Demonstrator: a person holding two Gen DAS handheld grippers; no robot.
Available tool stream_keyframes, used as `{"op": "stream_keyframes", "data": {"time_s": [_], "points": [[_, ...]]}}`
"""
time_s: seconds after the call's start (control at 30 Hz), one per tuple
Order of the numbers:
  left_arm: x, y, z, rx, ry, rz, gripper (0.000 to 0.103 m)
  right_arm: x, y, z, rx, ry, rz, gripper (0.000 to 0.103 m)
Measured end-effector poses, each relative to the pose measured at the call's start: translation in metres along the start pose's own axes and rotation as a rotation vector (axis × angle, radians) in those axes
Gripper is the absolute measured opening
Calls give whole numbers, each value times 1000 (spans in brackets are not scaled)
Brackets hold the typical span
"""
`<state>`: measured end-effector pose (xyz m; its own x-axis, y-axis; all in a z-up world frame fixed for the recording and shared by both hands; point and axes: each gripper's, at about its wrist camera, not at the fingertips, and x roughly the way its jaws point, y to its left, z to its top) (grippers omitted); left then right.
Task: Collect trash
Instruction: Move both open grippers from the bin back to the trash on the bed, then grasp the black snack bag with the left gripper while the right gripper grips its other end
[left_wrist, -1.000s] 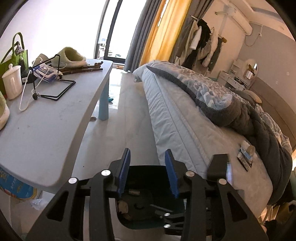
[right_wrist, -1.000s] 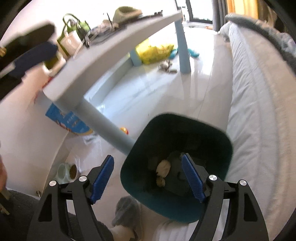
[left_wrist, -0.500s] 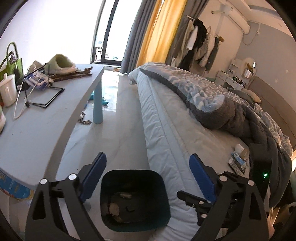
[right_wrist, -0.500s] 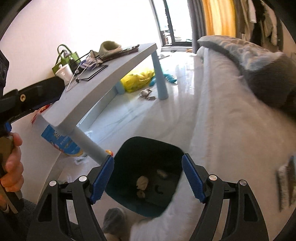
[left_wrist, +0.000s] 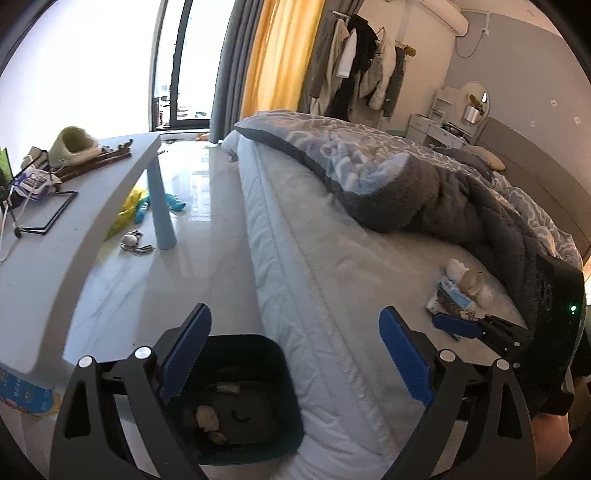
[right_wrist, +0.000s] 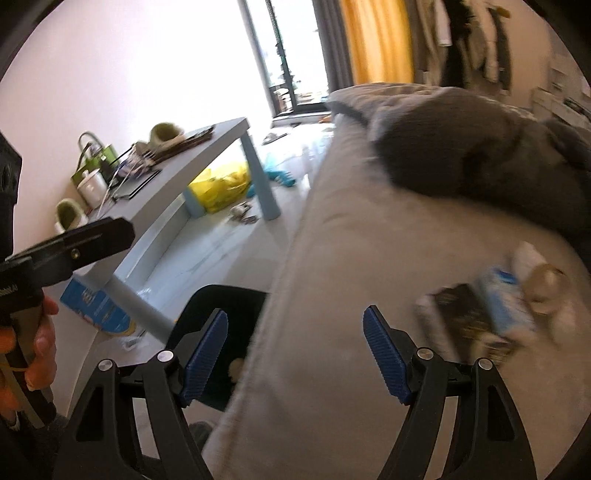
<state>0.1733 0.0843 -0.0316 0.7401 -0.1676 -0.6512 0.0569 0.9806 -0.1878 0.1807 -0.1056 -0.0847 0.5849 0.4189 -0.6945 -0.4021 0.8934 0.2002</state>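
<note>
I am looking down at the dark teal bin (left_wrist: 255, 402) standing on the floor, touching the side of the mattress (left_wrist: 332, 295); a few pale scraps (left_wrist: 207, 417) are lying on its bottom. My left gripper (left_wrist: 295, 354) is hanging above it with jaws spread wide and nothing between them. My right gripper (right_wrist: 295, 354) is gaping too, empty, over the mattress edge. More trash (left_wrist: 458, 291), a small pile of wrappers and a tape roll, is sitting on the bed near the grey blanket (left_wrist: 424, 199).
</note>
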Motion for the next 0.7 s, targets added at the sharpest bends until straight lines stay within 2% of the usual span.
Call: {"op": "stream_keyframes", "data": {"time_s": [0.27, 0.5, 0.63, 0.7], "points": [[17, -36, -4, 35, 5, -42, 94, -24, -47, -12, 105, -32, -49, 77], [33, -63, -6, 94, 11, -30, 94, -34, -71, -21, 155, -36, -89, 77], [42, -75, -5, 100, 20, -49, 94, -35, -89, -30, 239, -35, -62, 76], [47, -82, -5, 108, 24, -57, 93, -33, -97, -34, 294, -28, -35, 71]]}}
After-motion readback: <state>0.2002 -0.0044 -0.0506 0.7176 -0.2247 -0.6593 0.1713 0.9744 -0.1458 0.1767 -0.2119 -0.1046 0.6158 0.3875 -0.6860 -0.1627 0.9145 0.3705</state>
